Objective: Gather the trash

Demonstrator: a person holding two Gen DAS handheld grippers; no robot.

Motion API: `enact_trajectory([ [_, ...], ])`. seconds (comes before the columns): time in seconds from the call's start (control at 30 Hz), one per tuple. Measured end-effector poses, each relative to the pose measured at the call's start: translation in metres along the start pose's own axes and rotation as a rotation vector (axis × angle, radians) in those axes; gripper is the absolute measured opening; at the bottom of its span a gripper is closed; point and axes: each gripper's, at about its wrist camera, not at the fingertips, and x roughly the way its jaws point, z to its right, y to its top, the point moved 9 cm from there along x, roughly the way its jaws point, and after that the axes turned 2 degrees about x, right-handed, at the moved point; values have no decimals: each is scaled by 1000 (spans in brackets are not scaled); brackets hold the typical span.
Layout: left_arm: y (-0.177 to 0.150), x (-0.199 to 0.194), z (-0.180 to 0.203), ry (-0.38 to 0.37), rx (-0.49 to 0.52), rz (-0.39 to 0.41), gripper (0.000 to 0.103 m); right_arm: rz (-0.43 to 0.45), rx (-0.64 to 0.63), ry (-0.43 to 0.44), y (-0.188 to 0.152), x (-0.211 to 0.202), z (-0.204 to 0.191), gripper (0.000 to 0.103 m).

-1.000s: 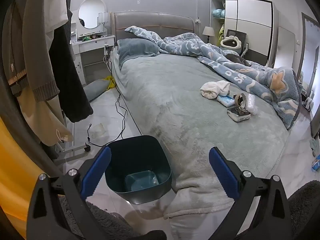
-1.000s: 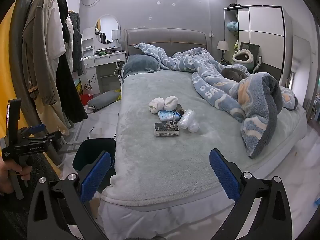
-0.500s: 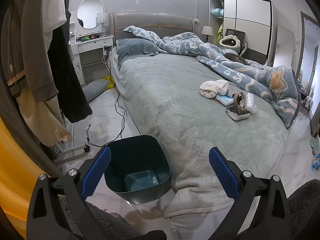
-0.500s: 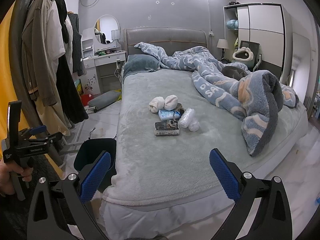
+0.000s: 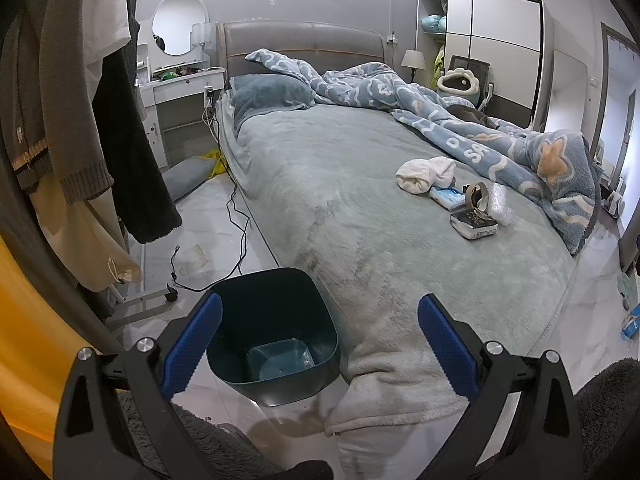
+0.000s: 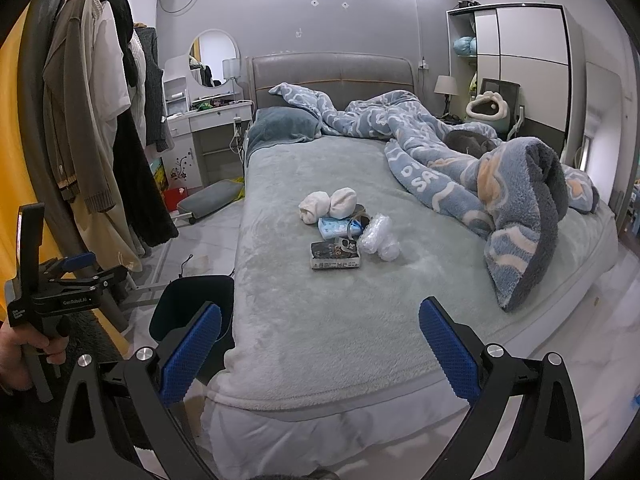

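A small heap of trash lies mid-bed: white crumpled wads [image 6: 326,205], a blue tissue pack [image 6: 333,227], a dark flat packet [image 6: 335,255], a tape roll [image 5: 478,199] and clear crumpled plastic [image 6: 376,236]. The heap also shows in the left wrist view, with the packet [image 5: 474,225] nearest. A dark teal bin [image 5: 272,330] stands on the floor at the bed's near left corner, also in the right wrist view [image 6: 196,304]. My left gripper [image 5: 320,344] is open and empty above the bin. My right gripper [image 6: 320,350] is open and empty at the bed's foot.
The grey-green bed [image 6: 360,312] carries a bunched blue blanket [image 6: 500,196] on its right. A clothes rack with coats [image 6: 100,140] stands at left. A black cable [image 5: 236,236] and a scrap [image 5: 196,258] lie on the floor. A dresser [image 5: 180,112] is behind.
Both grippers have drifted slightly; the view barely shifts. Both stay open and empty.
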Motion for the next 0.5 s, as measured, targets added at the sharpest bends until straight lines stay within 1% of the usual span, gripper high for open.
enact_trajectory([
  [0.03, -1, 0, 1, 0, 0, 0, 100, 0, 0, 0, 0, 0, -1, 100],
  [0.07, 0, 0, 0, 0, 0, 0, 100, -1, 7, 4, 2, 2, 8, 100],
  [0.5, -4, 1, 10, -3, -1, -5, 100, -3, 9, 5, 0, -1, -1, 100],
])
